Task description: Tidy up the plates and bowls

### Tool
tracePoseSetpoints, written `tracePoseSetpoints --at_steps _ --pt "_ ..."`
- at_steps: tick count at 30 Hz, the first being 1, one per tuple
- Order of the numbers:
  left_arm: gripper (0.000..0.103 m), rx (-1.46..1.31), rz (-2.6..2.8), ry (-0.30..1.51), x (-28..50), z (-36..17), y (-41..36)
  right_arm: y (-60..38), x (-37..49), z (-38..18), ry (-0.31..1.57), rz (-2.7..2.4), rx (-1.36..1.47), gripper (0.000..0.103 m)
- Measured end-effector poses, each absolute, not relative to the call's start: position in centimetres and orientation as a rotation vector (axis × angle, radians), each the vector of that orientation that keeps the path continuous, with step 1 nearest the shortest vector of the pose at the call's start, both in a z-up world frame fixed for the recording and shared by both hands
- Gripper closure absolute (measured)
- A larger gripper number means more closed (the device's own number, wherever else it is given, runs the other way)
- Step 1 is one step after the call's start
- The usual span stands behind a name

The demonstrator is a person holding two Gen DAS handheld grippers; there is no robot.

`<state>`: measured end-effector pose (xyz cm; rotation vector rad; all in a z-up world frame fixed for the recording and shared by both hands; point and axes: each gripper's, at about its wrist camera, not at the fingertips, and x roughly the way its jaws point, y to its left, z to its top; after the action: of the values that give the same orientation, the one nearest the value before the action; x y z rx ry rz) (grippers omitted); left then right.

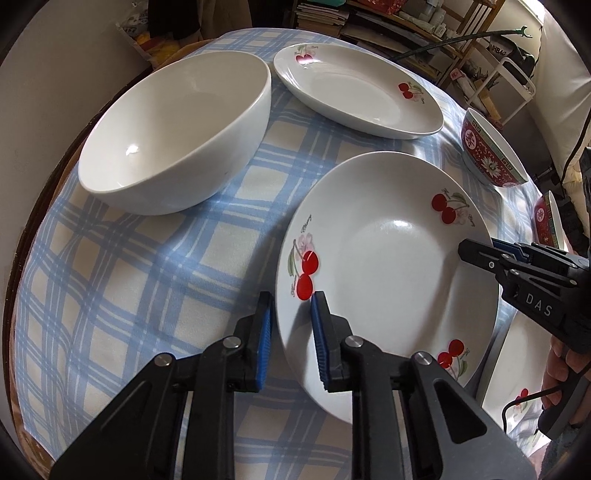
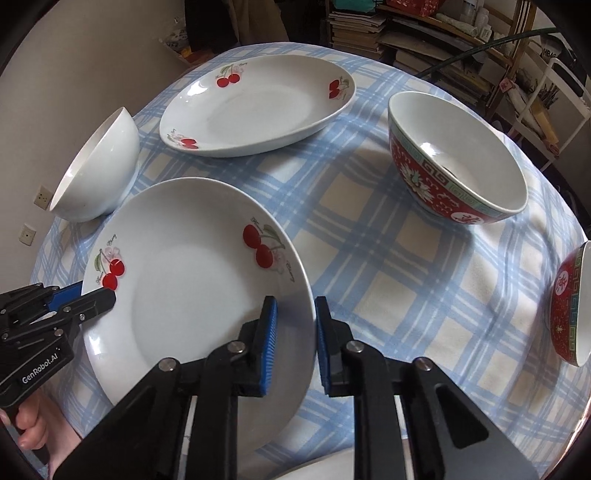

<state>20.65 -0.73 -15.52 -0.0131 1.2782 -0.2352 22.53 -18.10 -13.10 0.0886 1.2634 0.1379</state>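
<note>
A white plate with red cherries (image 1: pixel 388 288) (image 2: pixel 192 306) lies nearest me on the checked tablecloth (image 1: pixel 147 277). My left gripper (image 1: pixel 291 302) (image 2: pixel 92 295) is shut on its left rim, one pad above and one below. On the opposite rim my right gripper (image 2: pixel 295 302) (image 1: pixel 476 251) is clamped the same way. Part of another cherry plate (image 1: pixel 517 369) shows beneath the held plate at its right side. A further cherry plate (image 1: pixel 354 92) (image 2: pixel 258 107) sits at the far side of the table.
A large white bowl (image 1: pixel 177 125) (image 2: pixel 96 177) stands at the left. A red patterned bowl (image 1: pixel 487 147) (image 2: pixel 454 162) stands at the right, and a second one (image 1: pixel 546 221) (image 2: pixel 569 306) near the right edge. Cluttered shelves (image 2: pixel 424 33) rise behind the table.
</note>
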Motion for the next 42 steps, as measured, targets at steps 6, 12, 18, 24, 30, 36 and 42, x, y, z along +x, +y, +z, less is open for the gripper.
tracePoseSetpoints --at_steps 6,12,18,24,30,36,42 --pt "0.082 -0.064 -0.221 1.29 20.8 -16.0 -0.1 -17.4 22.4 -13.1 1.259 0.143 0.041 0.082" --pt "0.079 -0.056 -0.214 1.274 20.5 -16.2 -0.2 -16.5 22.4 -13.3 1.263 0.141 -0.01 0.073" --pt "0.081 -0.077 -0.231 1.281 20.7 -16.2 0.3 -16.5 22.4 -13.4 1.26 0.153 -0.015 0.075" --pt "0.082 -0.097 -0.228 1.289 20.9 -16.0 0.6 -18.3 22.5 -13.1 1.265 0.176 0.111 0.083" --pt "0.082 -0.074 -0.247 1.285 20.4 -15.5 0.4 -18.4 22.4 -12.6 1.251 0.19 0.113 0.083" --pt "0.082 -0.049 -0.24 1.274 19.7 -14.7 0.1 -18.5 22.1 -11.9 1.243 0.213 0.112 0.083" --pt "0.082 -0.029 -0.246 1.284 19.9 -14.6 -0.6 -18.9 21.2 -11.4 1.247 0.223 0.115 0.085"
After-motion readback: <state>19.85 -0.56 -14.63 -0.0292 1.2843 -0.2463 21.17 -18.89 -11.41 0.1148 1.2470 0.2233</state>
